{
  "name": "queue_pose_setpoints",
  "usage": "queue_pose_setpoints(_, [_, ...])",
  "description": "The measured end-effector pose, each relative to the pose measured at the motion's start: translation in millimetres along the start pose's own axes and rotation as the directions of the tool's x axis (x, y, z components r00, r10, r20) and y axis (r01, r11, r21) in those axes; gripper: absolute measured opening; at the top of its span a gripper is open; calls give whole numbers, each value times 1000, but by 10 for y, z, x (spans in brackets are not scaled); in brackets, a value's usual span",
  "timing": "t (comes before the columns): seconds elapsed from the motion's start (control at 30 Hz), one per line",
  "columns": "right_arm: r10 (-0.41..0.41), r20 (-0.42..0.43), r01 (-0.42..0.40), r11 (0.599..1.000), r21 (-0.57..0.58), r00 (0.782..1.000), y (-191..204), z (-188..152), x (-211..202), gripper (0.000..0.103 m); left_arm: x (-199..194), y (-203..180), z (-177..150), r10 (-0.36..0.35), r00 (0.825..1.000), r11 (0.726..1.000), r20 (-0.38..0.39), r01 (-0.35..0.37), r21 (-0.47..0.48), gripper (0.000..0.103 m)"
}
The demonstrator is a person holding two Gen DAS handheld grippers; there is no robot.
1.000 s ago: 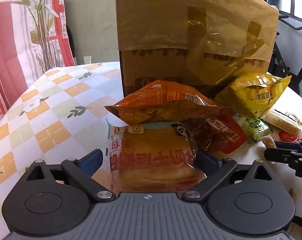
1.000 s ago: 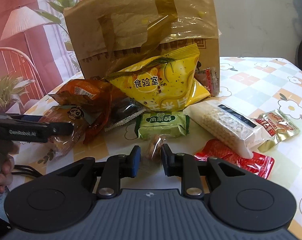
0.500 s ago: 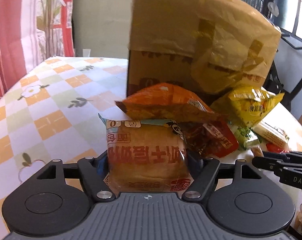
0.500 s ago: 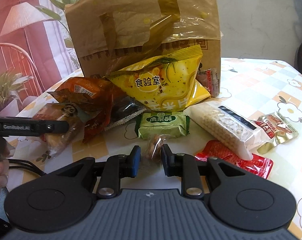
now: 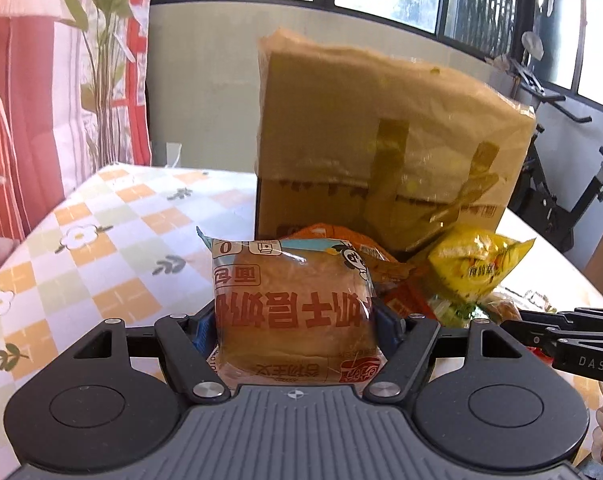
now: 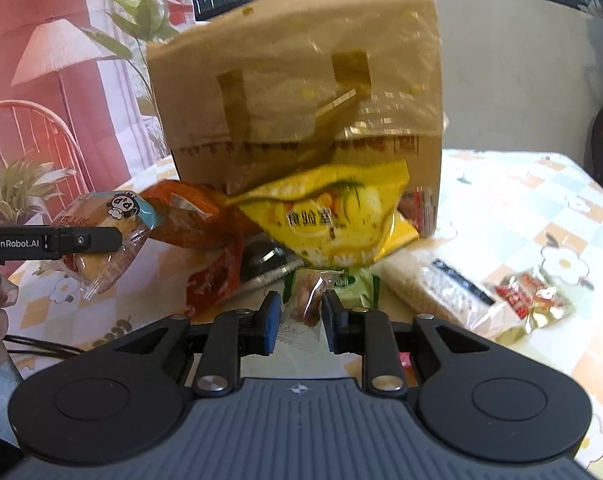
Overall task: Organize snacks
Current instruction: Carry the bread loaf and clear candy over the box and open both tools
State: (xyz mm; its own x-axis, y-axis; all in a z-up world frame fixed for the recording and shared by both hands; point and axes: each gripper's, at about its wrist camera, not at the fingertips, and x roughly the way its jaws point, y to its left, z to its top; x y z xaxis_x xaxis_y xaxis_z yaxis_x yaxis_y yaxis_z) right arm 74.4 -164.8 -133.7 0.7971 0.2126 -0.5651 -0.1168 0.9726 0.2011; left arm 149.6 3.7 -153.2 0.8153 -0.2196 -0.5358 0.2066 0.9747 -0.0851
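Observation:
My left gripper (image 5: pixel 295 322) is shut on a wrapped bread pack (image 5: pixel 291 312) and holds it above the table; the pack also shows in the right wrist view (image 6: pixel 101 236) at left, lifted. My right gripper (image 6: pixel 300 314) is shut on a small clear-wrapped brown snack (image 6: pixel 307 300), raised off the table. A tall brown paper bag (image 6: pixel 301 92) stands behind the pile. Against it lean a yellow chip bag (image 6: pixel 333 220) and an orange snack bag (image 6: pixel 189 216). A green packet (image 6: pixel 361 284) lies partly hidden behind my right gripper.
A long white cracker pack (image 6: pixel 441 288) and a small red-and-gold sachet (image 6: pixel 533 300) lie to the right on the checkered flower tablecloth (image 5: pixel 101 260). A red chair (image 6: pixel 29 136) and plants stand beyond the table's left edge. An exercise bike (image 5: pixel 573 196) stands at far right.
My left gripper closed on the bread pack and lifted it. My right gripper rose with the small wrapped snack, and both views moved up and back from the pile.

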Motion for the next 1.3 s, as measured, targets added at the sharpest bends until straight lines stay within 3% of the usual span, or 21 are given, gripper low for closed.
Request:
queue_pose_setpoints(0.53, [15, 100, -13, 1000, -25, 995, 104, 278, -196, 25, -266, 66, 216, 18, 995, 1000, 96, -16, -23, 76])
queue_pose_setpoints(0.73, [33, 173, -25, 999, -46, 984, 100, 521, -303, 25, -422, 70, 413, 19, 986, 1000, 169, -19, 2, 76])
queue_pose_setpoints(1.03, [73, 268, -56, 996, -70, 961, 44, 945, -436, 25, -491, -50, 816, -34, 968, 998, 250, 20, 60, 76])
queue_pose_setpoints(1.3, [74, 300, -46, 994, -99, 951, -108, 1698, -245, 25, -255, -273, 1529, -89, 944, 995, 318, 67, 80, 76])
